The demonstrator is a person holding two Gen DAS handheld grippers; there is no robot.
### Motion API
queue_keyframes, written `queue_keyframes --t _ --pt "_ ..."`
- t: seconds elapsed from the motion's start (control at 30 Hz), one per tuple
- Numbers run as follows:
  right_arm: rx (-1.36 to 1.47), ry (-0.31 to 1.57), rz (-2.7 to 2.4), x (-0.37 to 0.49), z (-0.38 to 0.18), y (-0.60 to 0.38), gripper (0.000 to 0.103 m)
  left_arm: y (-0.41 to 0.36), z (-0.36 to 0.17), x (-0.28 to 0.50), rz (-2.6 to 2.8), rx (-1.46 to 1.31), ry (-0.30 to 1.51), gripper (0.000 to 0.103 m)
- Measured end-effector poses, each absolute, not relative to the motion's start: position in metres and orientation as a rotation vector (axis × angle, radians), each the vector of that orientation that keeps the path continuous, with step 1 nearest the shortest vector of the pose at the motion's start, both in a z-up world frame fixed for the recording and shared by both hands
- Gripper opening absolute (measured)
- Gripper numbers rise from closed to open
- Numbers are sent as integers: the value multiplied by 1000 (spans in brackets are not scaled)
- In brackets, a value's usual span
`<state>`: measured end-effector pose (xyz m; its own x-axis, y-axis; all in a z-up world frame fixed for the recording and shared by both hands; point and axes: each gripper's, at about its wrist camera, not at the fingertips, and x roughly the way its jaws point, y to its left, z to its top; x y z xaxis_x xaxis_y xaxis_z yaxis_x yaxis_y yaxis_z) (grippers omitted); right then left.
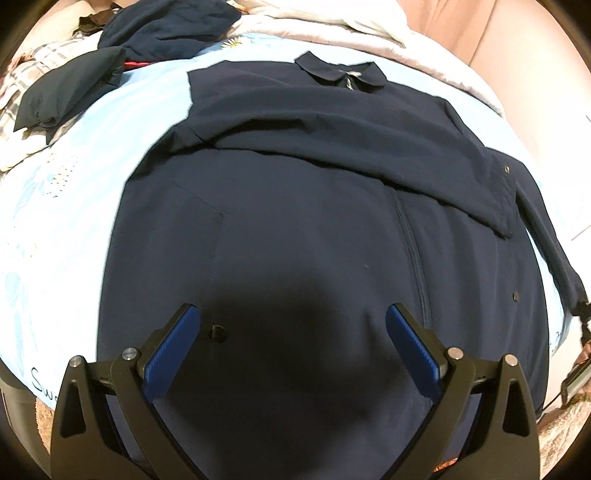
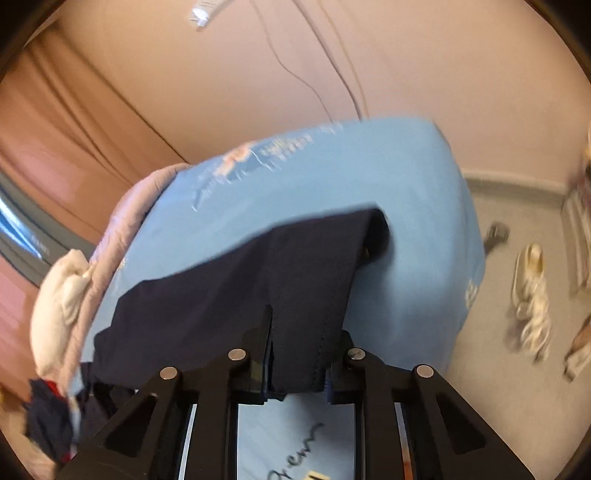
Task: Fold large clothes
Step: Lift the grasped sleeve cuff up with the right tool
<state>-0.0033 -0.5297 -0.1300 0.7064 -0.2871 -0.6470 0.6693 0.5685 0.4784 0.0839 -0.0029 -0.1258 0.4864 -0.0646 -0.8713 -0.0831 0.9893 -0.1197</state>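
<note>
- Left gripper (image 1: 293,321) points steeply down over the navy jacket (image 1: 295,221), jaws spread wide, ribbed blue pads (image 1: 173,354) clear of the cloth, nothing between them.
- Right gripper (image 2: 297,360) angled down toward the bed's far corner, jaws closed onto a stitched sleeve (image 2: 258,280) of the jacket, which drapes forward from the pinch.
- Jacket lies spread flat on the light-blue bedsheet (image 1: 66,221); collar (image 1: 341,72) at the far side, one sleeve folded diagonally across the chest, metal snaps along the right edge.
- Sheet is smooth, with a pale printed pattern and dark script near the close edge.
- A folded dark bundle (image 1: 70,92) and more dark clothing (image 1: 166,26) lie at the far left on plaid bedding.
- Pinkish wall (image 2: 295,55), reddish curtain (image 2: 55,129), pale floor with shoes (image 2: 530,295), blurred.
</note>
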Motion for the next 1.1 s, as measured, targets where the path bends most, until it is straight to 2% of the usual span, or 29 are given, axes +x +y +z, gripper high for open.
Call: queue_keyframes --t 0.3,0.57,0.9,1.1 --pt "599 335 -455 25 2 -508 19 35 -114 84 87 -226 1011 100" --pt "374 237 -287 73 105 -430 19 73 -103 74 152 -308 957 100" --pt "153 212 -83 119 164 -316 19 124 -93 48 245 -413 885 100" --pt "65 225 87 130 169 -256 19 149 -92 38 288 -462 864 100"
